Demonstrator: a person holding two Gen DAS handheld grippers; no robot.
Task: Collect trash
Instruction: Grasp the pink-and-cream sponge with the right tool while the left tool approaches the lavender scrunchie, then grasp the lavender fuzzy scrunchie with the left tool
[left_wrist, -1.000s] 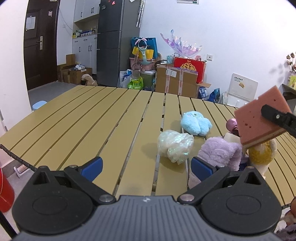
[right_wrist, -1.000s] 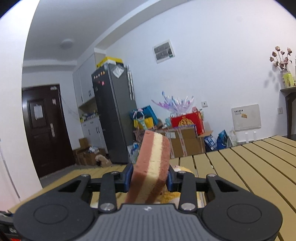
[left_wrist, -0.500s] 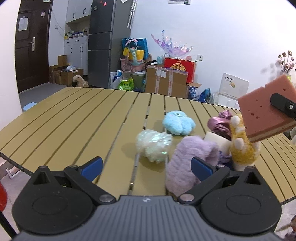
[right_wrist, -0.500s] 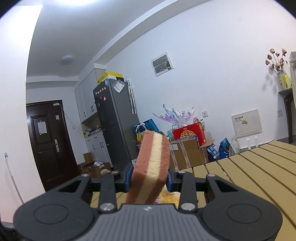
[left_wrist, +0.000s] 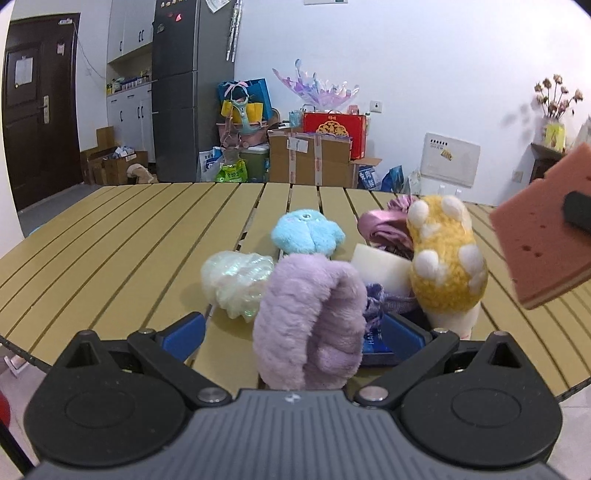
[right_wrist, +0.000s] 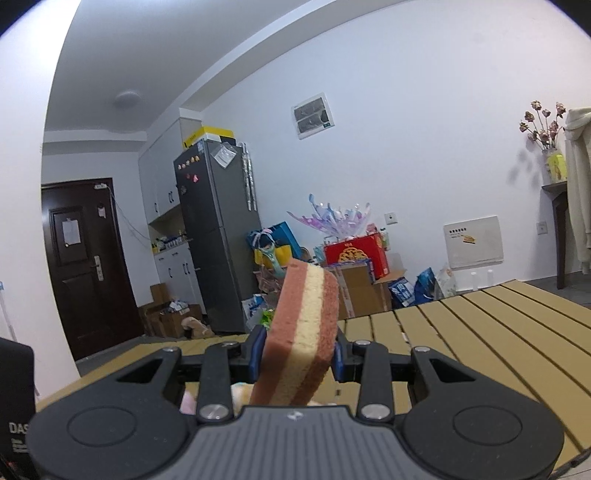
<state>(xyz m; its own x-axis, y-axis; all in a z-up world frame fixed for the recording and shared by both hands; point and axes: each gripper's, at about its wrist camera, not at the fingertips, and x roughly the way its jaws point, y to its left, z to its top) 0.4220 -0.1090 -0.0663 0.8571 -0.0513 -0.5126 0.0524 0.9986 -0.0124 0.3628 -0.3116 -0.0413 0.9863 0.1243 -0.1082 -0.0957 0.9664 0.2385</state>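
Left claw (left_wrist: 291, 332) has closed in on the pile since a second ago; the lilac plush (left_wrist: 310, 325) now sits between its wide-open blue pads, not pinched. Right claw (right_wrist: 295, 356) grips the striped pink-and-cream sponge (right_wrist: 303, 332) upright, clear of the bench (left_wrist: 110, 240); in the left view it hangs at 3 o'clock. I'd ease the left forward until the plush is deep in the pads, then close slowly. Fur compresses, so grab the body. Watch the iridescent wrapper wad (left_wrist: 236, 284) at 10 o'clock and the yellow spotted plush (left_wrist: 447, 266) at 2 o'clock; don't drag them.
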